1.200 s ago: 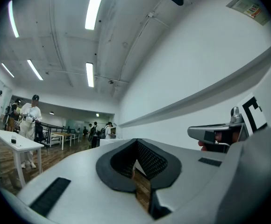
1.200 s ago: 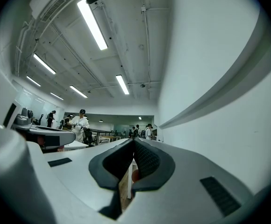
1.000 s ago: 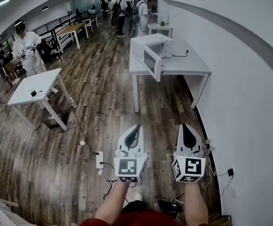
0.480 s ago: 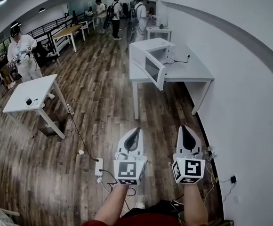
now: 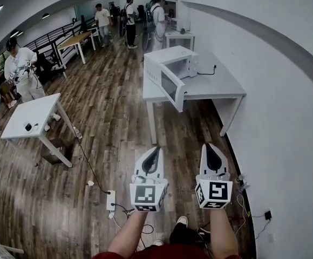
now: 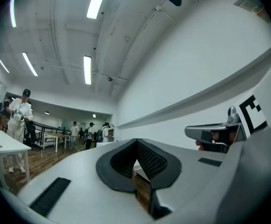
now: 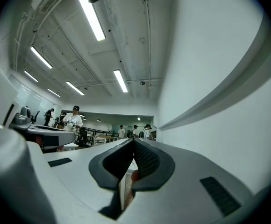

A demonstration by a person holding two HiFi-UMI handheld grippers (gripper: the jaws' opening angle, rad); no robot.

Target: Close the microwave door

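While left tongs and right tongs sit pressed together, open floor fronts the swung-out microwave door.

Ahead: the microwave on the table against the right-hand wall
My left gripper and right gripper sit side by side before me, well short of it; a smaller table stands far left.

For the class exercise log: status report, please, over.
Left gripper, right gripper shut, empty. Microwave door open, far ahead on table. Only floor between.
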